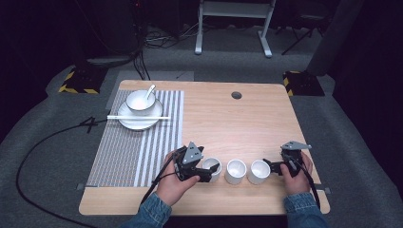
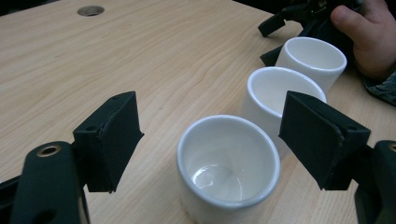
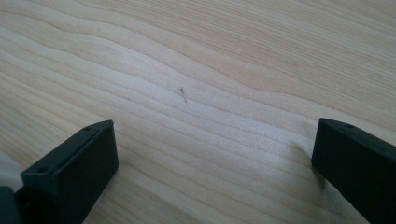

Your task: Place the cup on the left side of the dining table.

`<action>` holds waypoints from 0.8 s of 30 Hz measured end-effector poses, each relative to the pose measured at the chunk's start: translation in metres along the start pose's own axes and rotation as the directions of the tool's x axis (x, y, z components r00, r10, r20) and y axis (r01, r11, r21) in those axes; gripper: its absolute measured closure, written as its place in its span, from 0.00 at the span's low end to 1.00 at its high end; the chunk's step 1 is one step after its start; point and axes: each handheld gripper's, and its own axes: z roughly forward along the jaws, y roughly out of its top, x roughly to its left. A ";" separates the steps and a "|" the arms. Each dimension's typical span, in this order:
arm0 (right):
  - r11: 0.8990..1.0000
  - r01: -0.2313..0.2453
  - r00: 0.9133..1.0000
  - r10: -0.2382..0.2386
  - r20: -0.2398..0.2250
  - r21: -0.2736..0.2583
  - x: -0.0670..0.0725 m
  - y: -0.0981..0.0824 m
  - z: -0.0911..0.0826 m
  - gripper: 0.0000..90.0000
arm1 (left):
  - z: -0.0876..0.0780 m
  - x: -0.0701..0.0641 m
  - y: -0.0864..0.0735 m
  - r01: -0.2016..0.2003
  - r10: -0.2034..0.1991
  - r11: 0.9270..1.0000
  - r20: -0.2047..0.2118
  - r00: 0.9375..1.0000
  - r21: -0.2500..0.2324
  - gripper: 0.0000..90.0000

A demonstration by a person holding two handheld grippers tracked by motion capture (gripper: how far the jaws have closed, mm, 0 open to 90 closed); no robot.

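1. Three white cups are lined up in a row near the worktop's [image 1: 266, 123] near edge, right of centre; all are upright and appear empty.
2. The left cup [image 1: 212, 168] is seen in the left gripper view at [image 2: 229, 168], between the jaws of the left gripper [image 1: 209, 171]. The jaws are spread wide, one on each side of the cup, with a gap visible on both sides; no contact is seen.
3. The middle cup [image 1: 236, 171] is just beside the left cup; whether they touch cannot be told. The right cup [image 1: 259, 171] is just beside the middle one.
4. The right gripper [image 1: 266, 167] is held at the right cup's right side, close to or touching it; contact cannot be told. In the right gripper view its jaws are spread wide over bare wood, with nothing between them.
5. Each gripper is held by a hand in a denim sleeve: left hand [image 1: 173, 183], right hand [image 1: 295, 173].
6. A striped placemat [image 1: 138, 147] is laid on the worktop's left half. At its far end a white plate [image 1: 135, 122] carries a white bowl [image 1: 140, 102] with a spoon [image 1: 150, 90] in it.
7. A pair of chopsticks [image 1: 138, 117] is laid across the plate, in front of the bowl.
8. A dark round grommet [image 1: 236, 95] is set near the far edge.
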 end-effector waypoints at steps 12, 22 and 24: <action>1.000 0.000 1.000 0.000 0.000 0.000 0.000 0.000 0.000 0.00 | 0.030 -0.003 -0.023 0.029 -0.031 0.998 0.041 0.999 0.051 0.27; 1.000 0.000 1.000 0.000 0.000 0.000 0.000 0.000 0.000 0.00 | 0.039 -0.004 -0.033 0.031 -0.034 0.996 0.033 0.999 0.089 0.27; 1.000 0.000 1.000 0.000 0.000 0.000 0.000 0.000 0.000 0.00 | 0.041 -0.005 -0.034 0.026 -0.029 0.995 0.031 0.999 0.096 0.28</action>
